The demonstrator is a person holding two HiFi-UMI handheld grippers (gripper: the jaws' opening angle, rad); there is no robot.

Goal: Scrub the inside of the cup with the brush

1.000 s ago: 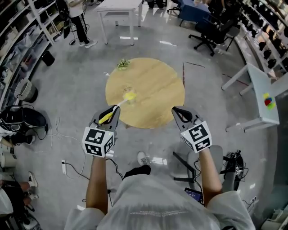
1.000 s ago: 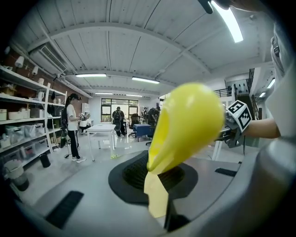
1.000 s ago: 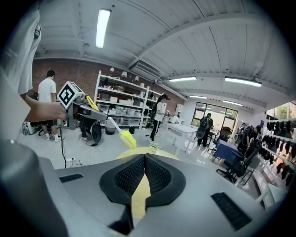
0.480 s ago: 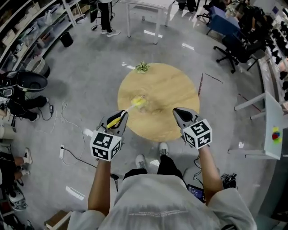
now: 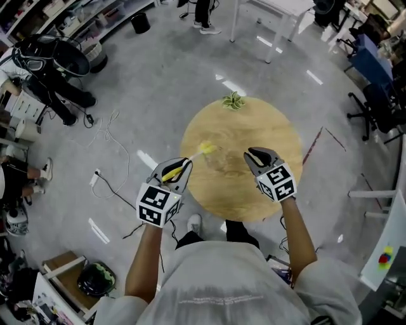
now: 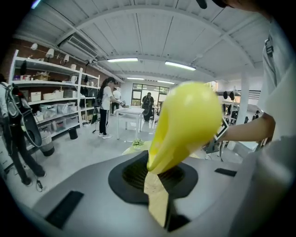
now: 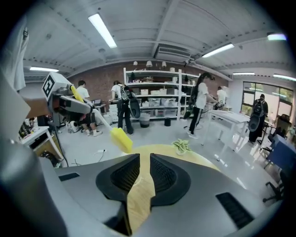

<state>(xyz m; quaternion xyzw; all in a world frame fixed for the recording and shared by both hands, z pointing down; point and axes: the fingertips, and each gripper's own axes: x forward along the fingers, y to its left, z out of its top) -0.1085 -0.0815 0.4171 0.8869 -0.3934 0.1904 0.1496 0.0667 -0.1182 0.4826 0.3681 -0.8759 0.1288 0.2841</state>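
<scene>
A yellow-handled brush (image 5: 190, 160) is clamped in my left gripper (image 5: 178, 169), its yellow head (image 5: 206, 149) reaching over the round wooden table (image 5: 266, 197). Close to the camera in the left gripper view, the yellow handle (image 6: 185, 122) rises from between the shut jaws. A faint clear cup (image 5: 219, 152) stands on the table just right of the brush head, hard to make out. My right gripper (image 5: 256, 156) hovers over the table. Its jaws have just been opening and stand a little apart with nothing between them (image 7: 144, 178). The right gripper view shows the brush head (image 7: 120, 139).
A small green plant (image 5: 233, 100) sits at the table's far edge. Around the table are grey floor with cables (image 5: 111, 181), shelving (image 7: 157, 92), a white table (image 5: 279, 13), office chairs (image 5: 374, 95) and several people standing or sitting.
Both grippers have moved forward and down; the right one now hangs over the tabletop, its jaws slightly parted. The brush head sits further in over the table.
</scene>
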